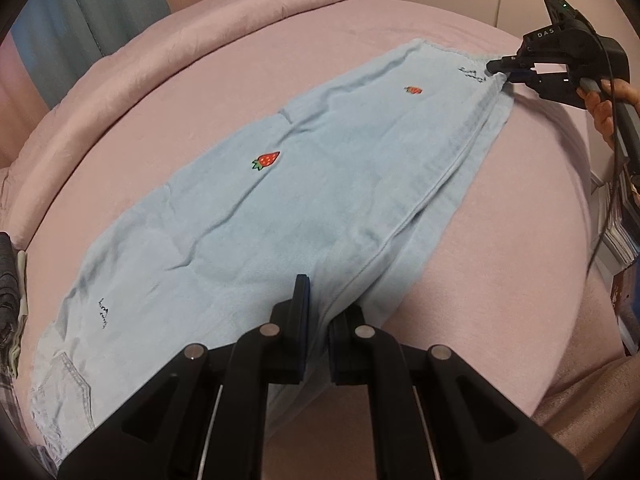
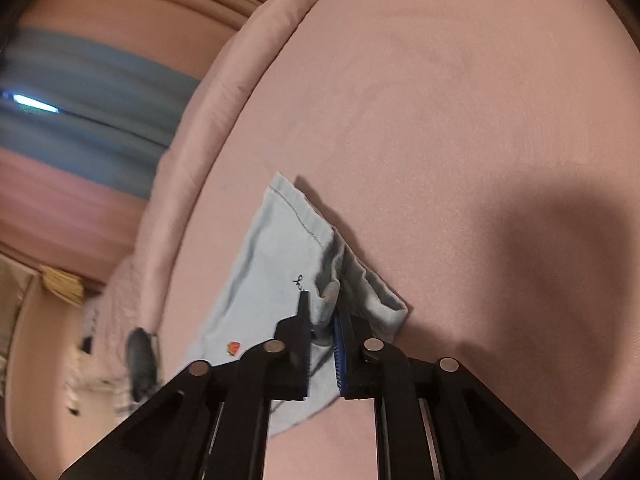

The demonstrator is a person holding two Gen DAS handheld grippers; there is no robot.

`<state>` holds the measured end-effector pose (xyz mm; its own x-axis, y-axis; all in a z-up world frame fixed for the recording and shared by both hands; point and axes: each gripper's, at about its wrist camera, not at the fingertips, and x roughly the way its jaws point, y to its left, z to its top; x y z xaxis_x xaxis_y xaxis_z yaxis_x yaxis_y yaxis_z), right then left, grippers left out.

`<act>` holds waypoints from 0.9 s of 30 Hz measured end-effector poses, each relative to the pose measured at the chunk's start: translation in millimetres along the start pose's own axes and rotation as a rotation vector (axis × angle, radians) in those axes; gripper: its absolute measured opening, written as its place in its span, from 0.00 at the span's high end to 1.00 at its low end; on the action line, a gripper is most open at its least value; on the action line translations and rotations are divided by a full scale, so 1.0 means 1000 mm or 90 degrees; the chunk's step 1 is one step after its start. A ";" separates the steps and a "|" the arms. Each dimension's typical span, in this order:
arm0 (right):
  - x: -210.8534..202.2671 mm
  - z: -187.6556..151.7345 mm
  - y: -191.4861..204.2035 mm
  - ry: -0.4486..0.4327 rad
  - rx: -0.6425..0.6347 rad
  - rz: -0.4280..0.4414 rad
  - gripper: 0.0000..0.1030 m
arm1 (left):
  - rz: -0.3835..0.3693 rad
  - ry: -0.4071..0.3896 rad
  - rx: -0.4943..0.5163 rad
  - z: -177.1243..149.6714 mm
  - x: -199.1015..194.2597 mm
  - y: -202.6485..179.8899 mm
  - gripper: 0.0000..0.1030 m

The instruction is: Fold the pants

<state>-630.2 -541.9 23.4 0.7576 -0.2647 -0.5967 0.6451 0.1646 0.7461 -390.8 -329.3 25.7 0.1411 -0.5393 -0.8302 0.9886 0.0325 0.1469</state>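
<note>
I am working on the pants [image 1: 320, 184], which are lying lengthwise across the pink bed cover [image 1: 200, 92], one leg already stacked on the other, running from the lower left to the upper right of the left wrist view. The waist end with its back pocket is sitting at the lower left; the hem end is reaching the upper right.

My right gripper [image 2: 322, 320] is clamping the hem corner: in the right wrist view the fabric is bunching between the nearly closed fingers in the lower centre of the frame. In the left wrist view the same gripper is appearing at the upper right, pinching that corner. I judge this hold is there so the hem can be carried toward the waist.

My left gripper [image 1: 318, 312] is sitting at the lower centre, low over the cloth near the long edge. Its fingers are standing slightly apart, and I cannot tell whether fabric is caught between them.
</note>
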 end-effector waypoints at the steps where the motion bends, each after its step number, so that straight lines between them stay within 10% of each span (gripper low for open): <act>1: -0.006 -0.001 -0.003 -0.008 -0.005 0.003 0.89 | 0.001 -0.005 0.007 -0.002 -0.003 -0.002 0.94; 7: 0.004 -0.001 -0.015 0.010 -0.007 -0.046 0.89 | -0.006 0.010 -0.001 -0.008 0.008 -0.002 0.92; 9: 0.002 0.002 -0.006 0.006 -0.023 -0.066 0.89 | -0.007 0.012 -0.023 -0.009 0.005 0.005 0.75; 14: -0.029 -0.001 0.033 -0.121 -0.140 -0.258 0.46 | -0.039 -0.035 -0.079 -0.027 -0.031 0.026 0.45; 18: -0.015 -0.019 0.085 -0.064 -0.273 -0.143 0.46 | -0.042 -0.072 -0.159 -0.036 -0.047 0.057 0.43; 22: 0.034 -0.061 0.146 0.048 -0.419 -0.045 0.67 | -0.030 -0.081 -0.286 -0.044 -0.040 0.092 0.43; 27: 0.074 -0.140 0.178 0.148 -0.599 -0.026 0.71 | 0.022 -0.021 -0.261 -0.074 -0.018 0.087 0.43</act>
<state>-445.1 -399.1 70.9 0.6687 -0.1092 -0.7355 0.4101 0.8792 0.2424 -303.6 -254.4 13.7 0.1788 -0.5588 -0.8098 0.9233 0.3797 -0.0582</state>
